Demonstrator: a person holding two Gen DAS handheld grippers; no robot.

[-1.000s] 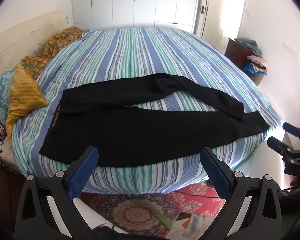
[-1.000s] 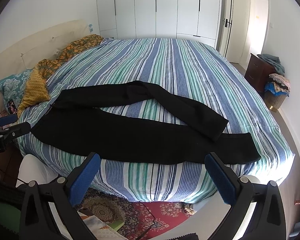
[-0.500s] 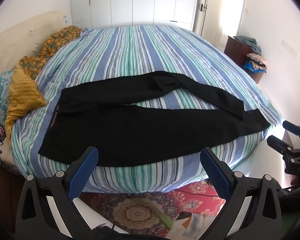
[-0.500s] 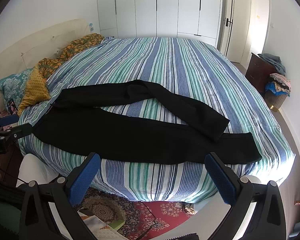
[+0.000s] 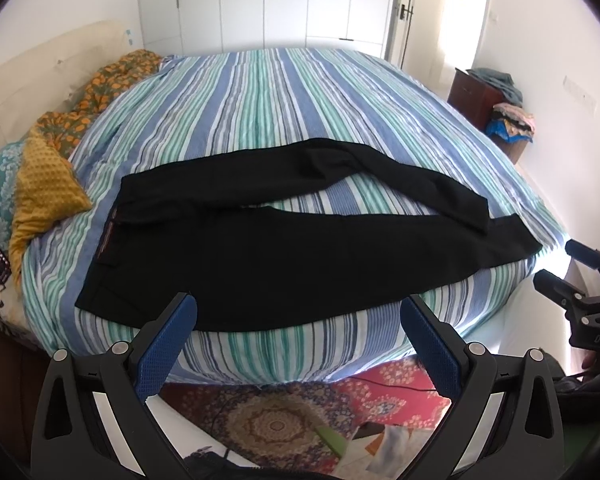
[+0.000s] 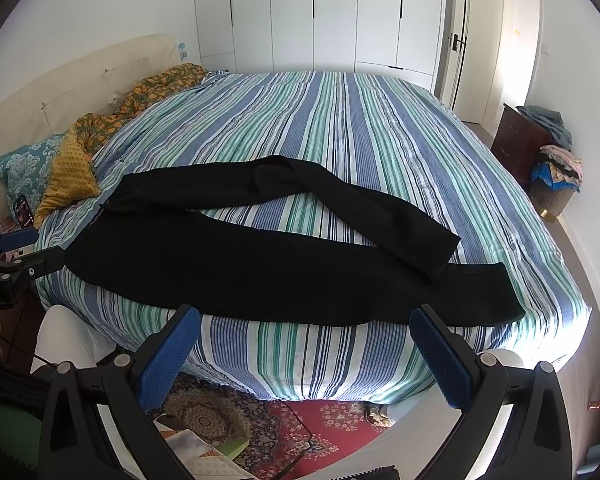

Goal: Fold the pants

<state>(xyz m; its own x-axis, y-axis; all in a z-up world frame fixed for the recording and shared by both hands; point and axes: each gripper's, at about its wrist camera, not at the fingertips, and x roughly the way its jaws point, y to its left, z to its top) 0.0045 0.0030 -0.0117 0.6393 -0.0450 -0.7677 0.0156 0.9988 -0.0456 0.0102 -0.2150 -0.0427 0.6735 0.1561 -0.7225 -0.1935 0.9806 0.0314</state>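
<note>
Black pants (image 5: 284, 256) lie spread along the near edge of the striped bed (image 5: 300, 92), waistband to the left, legs to the right, the far leg bent and crossing over the near leg's hem. They also show in the right wrist view (image 6: 260, 264). My left gripper (image 5: 300, 332) is open and empty, just short of the bed's near edge, in front of the seat and upper leg. My right gripper (image 6: 304, 352) is open and empty in front of the near leg. The right gripper also shows at the right edge of the left wrist view (image 5: 560, 272).
Yellow and patterned pillows (image 5: 44, 196) lie at the bed's left end. A phone (image 6: 23, 211) lies by them. A patterned rug (image 5: 284, 416) with papers covers the floor below. A dark cabinet (image 6: 520, 140) and a clothes basket (image 6: 556, 184) stand at the right wall.
Both grippers have crept slightly forward and up toward the bed. The pants have not moved.
</note>
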